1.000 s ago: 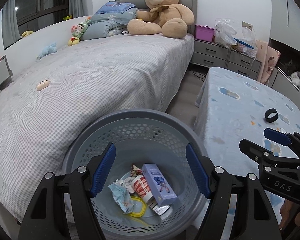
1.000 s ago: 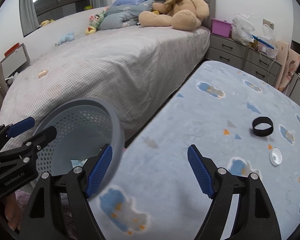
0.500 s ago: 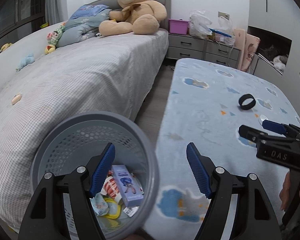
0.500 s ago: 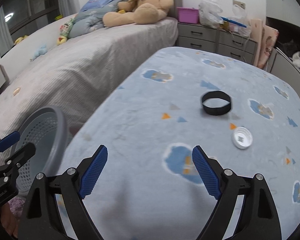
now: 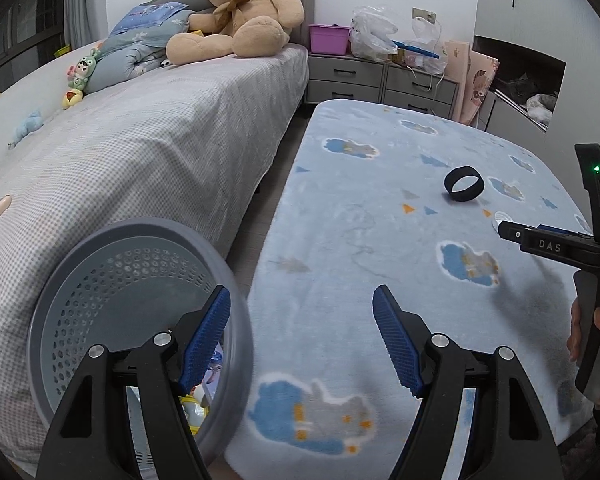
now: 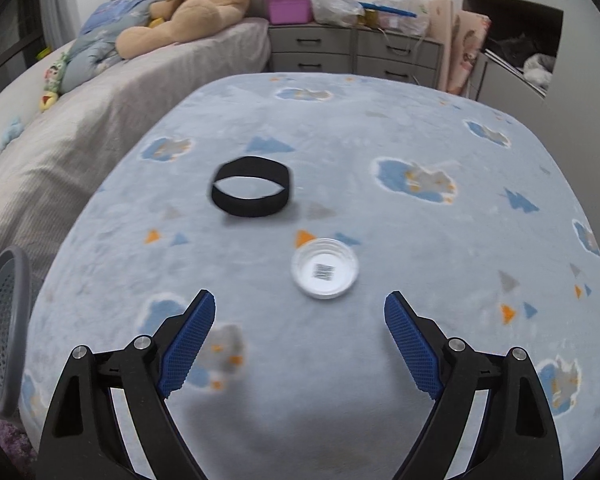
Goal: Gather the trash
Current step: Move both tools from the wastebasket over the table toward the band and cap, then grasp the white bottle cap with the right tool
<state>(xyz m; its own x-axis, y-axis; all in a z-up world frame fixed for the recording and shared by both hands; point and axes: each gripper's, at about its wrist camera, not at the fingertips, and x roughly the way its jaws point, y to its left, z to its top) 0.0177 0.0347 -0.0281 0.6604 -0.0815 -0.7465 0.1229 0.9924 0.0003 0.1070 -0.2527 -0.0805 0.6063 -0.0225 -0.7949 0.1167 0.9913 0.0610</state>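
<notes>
1. The trash (image 5: 204, 396) in the bin (image 5: 80, 280) is being hidden almost wholly by the bin's rim and the left gripper's (image 5: 300, 340) finger; only scraps of colour are being shown.
2. The cap (image 5: 500, 216) is being covered in the left view by the right gripper (image 5: 556, 246), with only a white edge left visible.
3. The right gripper is being cut off there by the picture's edge, so its jaws are not being shown in that view.
4. The band (image 6: 251, 191) is being blurred in the right view.
5. The bin (image 6: 4, 320) is being cropped at that view's left edge.
6. The print on the cap (image 6: 325, 268) is being rendered too small to be read.
</notes>
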